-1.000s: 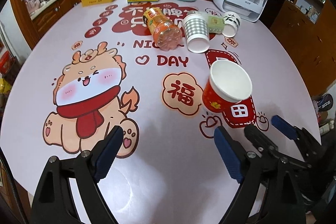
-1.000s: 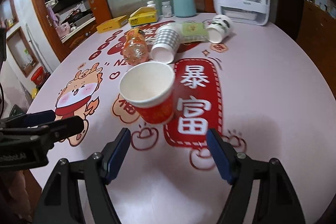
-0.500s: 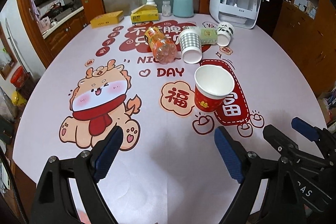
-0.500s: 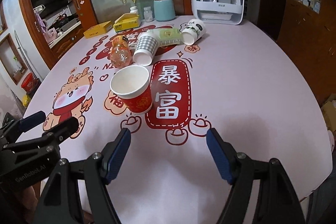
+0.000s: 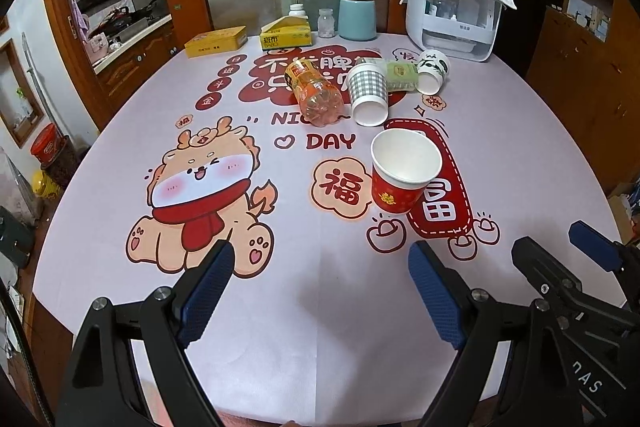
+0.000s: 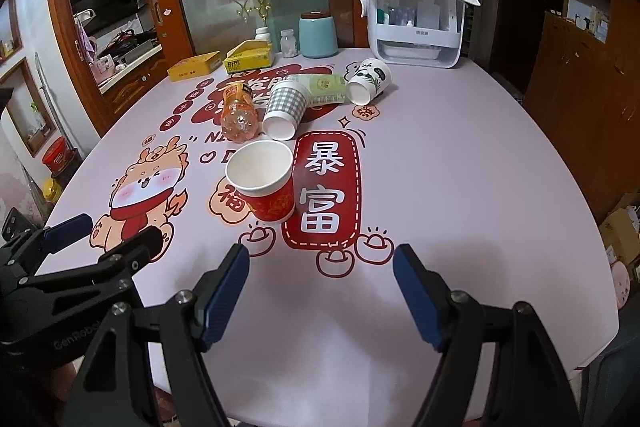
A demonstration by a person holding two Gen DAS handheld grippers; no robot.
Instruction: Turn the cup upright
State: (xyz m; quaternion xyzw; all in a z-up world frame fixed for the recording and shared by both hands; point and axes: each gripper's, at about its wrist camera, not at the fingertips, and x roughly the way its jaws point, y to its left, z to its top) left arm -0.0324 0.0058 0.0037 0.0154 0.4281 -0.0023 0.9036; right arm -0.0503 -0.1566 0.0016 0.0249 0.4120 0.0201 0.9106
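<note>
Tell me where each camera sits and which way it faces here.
Left wrist: on the left gripper, facing across the table toward the upright red cup; its open fingers and the right gripper show.
Right wrist: on the right gripper, facing the same way; its open fingers and the left gripper show.
Shared: red cup, lying checkered cup.

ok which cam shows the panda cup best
The right wrist view: the panda cup lies on its side with its open mouth and printed wall both clear, nothing in front. In the left wrist view the same cup is farther toward the frame's upper right, and the green packet crowds its left side.
</note>
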